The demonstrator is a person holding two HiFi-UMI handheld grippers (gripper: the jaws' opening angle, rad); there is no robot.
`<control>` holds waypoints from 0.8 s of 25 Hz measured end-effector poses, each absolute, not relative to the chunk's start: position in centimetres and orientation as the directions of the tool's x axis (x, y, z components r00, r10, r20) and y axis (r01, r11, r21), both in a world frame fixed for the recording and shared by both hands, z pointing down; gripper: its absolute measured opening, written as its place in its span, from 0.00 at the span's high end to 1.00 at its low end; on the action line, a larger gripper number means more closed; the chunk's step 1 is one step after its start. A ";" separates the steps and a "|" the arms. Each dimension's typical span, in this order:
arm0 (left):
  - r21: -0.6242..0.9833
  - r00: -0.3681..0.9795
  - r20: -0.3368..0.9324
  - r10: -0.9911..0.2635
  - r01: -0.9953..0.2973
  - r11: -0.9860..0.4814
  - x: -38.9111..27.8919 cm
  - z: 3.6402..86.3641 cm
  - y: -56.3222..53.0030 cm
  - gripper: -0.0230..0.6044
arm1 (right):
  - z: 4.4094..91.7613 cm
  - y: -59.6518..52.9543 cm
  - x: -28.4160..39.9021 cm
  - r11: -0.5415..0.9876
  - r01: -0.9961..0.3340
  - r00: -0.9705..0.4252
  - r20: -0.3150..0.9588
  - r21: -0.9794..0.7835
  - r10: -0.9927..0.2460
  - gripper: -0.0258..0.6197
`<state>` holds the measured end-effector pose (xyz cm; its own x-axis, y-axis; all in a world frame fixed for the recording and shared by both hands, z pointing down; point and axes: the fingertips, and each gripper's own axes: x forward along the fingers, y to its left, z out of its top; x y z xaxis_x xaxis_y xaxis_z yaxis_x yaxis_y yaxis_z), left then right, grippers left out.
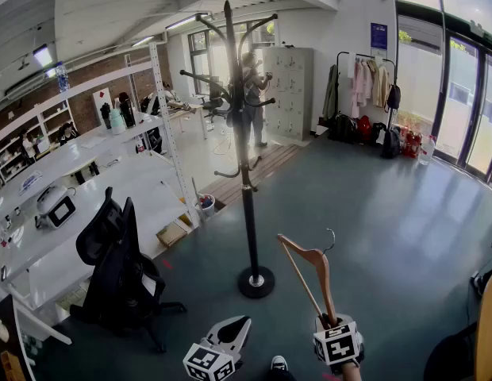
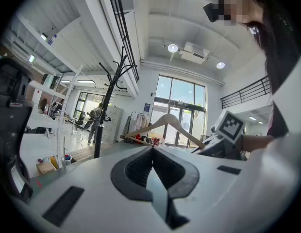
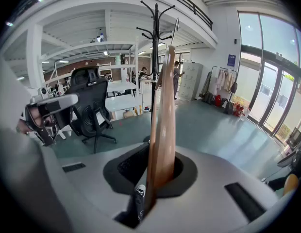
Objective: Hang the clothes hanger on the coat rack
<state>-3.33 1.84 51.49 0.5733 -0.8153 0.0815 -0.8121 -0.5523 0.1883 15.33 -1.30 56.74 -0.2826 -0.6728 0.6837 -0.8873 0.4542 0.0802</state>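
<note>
In the right gripper view, the fingers of the right gripper are nearly closed, clamped on one end of the wooden hanger. The hanger rises straight out of the jaws, edge-on, with its wire hook at the top. The coat rack stands directly behind it, well apart across the floor.

In the left gripper view, the left gripper has its pads pressed together with nothing between them, and it is aimed level. The hanger shows broadside beyond its tips, with the right gripper at the hanger's right end. The coat rack is farther off, up and to the left.

In the head view, the right gripper sits low, tilted downward, with the hanger leaning up and left from it, hook uppermost. The coat rack is ahead and left of the hook, its branches much higher. The left gripper is idle beside it. I judge that the hanger must be carried forward, leftward and lifted well up.
</note>
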 end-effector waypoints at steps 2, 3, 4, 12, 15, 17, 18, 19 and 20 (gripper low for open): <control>0.182 0.578 0.085 -0.812 -0.810 -0.558 -3.0 51.6 -0.2 0.96 | 56.5 -3.9 15.8 0.456 -0.885 -0.271 0.690 0.096 -0.671 0.89; 0.180 0.579 0.084 -0.811 -0.809 -0.559 -2.9 51.5 -1.4 0.96 | 56.3 -5.3 16.0 0.458 -0.883 -0.265 0.692 0.106 -0.671 0.89; 0.178 0.578 0.082 -0.812 -0.810 -0.559 -2.8 51.4 -2.6 0.96 | 56.1 -6.8 16.2 0.461 -0.880 -0.262 0.692 0.116 -0.672 0.89; 0.157 0.529 0.068 -0.846 -0.843 -0.514 -2.8 49.5 -12.1 0.96 | 52.8 -19.5 15.6 0.502 -0.857 -0.303 0.676 0.114 -0.671 0.89; 0.164 0.508 0.074 -0.858 -0.855 -0.492 -2.7 48.7 -14.5 0.96 | 50.8 -24.1 14.9 0.519 -0.845 -0.312 0.665 0.133 -0.679 0.89; 0.168 0.496 0.076 -0.865 -0.861 -0.480 -2.6 48.9 -15.9 0.96 | 49.7 -26.8 14.6 0.531 -0.834 -0.320 0.656 0.148 -0.684 0.89; 0.171 0.496 0.072 -0.865 -0.861 -0.480 -2.5 49.2 -16.6 0.96 | 49.2 -28.0 14.4 0.539 -0.829 -0.326 0.651 0.152 -0.685 0.89; 0.174 0.500 0.069 -0.863 -0.858 -0.483 -2.4 49.6 -17.2 0.96 | 48.7 -29.1 14.0 0.547 -0.823 -0.335 0.647 0.153 -0.685 0.89; 0.174 0.505 0.071 -0.860 -0.855 -0.488 -2.2 49.8 -17.8 0.96 | 48.2 -30.1 13.6 0.556 -0.817 -0.344 0.644 0.154 -0.683 0.89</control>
<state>-2.24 -17.80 49.83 0.5049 -0.8603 0.0706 -0.8554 -0.4878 0.1741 13.63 -30.12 48.24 -0.3439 -0.6833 0.6441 -0.8166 0.5563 0.1541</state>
